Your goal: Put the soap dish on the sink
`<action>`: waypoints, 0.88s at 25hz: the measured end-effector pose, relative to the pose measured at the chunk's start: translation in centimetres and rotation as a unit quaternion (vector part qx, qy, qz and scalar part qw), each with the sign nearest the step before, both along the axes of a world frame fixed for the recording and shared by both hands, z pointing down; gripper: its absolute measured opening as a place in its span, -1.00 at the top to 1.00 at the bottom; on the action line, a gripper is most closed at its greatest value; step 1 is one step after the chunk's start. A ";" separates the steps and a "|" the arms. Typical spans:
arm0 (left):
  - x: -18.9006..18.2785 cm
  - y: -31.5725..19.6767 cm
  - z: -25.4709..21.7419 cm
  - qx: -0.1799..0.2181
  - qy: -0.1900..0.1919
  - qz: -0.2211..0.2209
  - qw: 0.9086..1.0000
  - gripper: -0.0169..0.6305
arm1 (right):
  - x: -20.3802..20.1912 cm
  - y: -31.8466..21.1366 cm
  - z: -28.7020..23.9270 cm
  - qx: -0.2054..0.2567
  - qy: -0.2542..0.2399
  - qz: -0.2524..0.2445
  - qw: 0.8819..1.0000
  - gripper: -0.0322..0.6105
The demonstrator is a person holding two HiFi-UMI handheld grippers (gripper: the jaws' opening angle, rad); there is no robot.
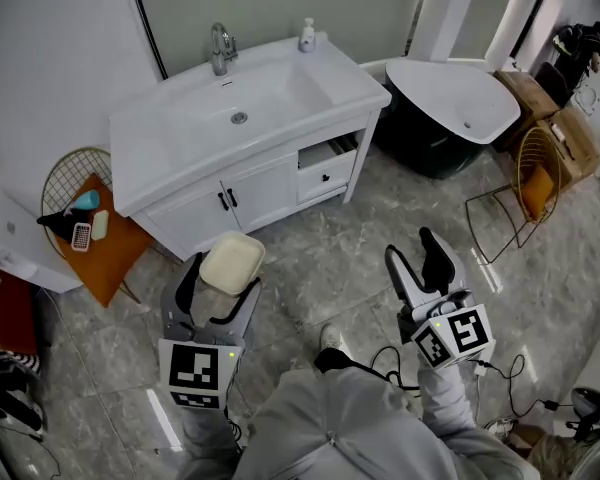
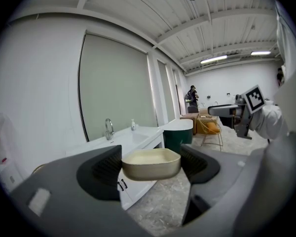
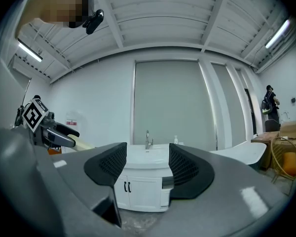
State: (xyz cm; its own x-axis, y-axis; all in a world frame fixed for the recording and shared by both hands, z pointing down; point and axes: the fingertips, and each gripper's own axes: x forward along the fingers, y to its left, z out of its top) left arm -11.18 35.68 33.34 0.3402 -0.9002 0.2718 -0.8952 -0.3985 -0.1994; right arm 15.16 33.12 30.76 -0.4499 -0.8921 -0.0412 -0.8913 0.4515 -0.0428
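Note:
A cream soap dish (image 1: 232, 262) (image 2: 151, 163) is clamped level between the jaws of my left gripper (image 1: 220, 280) (image 2: 151, 168), held above the floor in front of the white sink cabinet (image 1: 242, 128) (image 2: 133, 137). The sink has a chrome tap (image 1: 221, 48) (image 3: 148, 139) and a small soap bottle (image 1: 307, 35) at its back. My right gripper (image 1: 422, 258) (image 3: 147, 168) stands open and empty to the right, pointing at the sink (image 3: 147, 157).
An orange wire side table (image 1: 92, 230) with small items stands left of the cabinet. A white freestanding bathtub (image 1: 452, 100) lies to the right, with a gold wire chair (image 1: 528, 183) beyond it. One cabinet drawer (image 1: 328, 176) is pulled out. Cables trail on the floor (image 1: 520, 388).

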 end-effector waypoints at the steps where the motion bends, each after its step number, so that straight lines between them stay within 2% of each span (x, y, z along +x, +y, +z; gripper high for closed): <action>1: 0.4 -1.2 0.0 -0.001 -0.001 -0.001 1.000 -0.35 | 0.4 -1.2 -0.1 0.000 -0.001 0.000 1.000 0.06; 12: 5.6 -13.8 -1.4 0.012 -0.013 -0.004 1.000 -0.35 | 5.9 -13.3 -0.7 0.004 -0.004 -0.006 1.000 0.06; 22: 7.0 -23.4 -1.4 0.018 -0.019 0.026 0.999 -0.35 | 6.0 -21.6 0.2 0.001 -0.011 0.003 1.000 0.06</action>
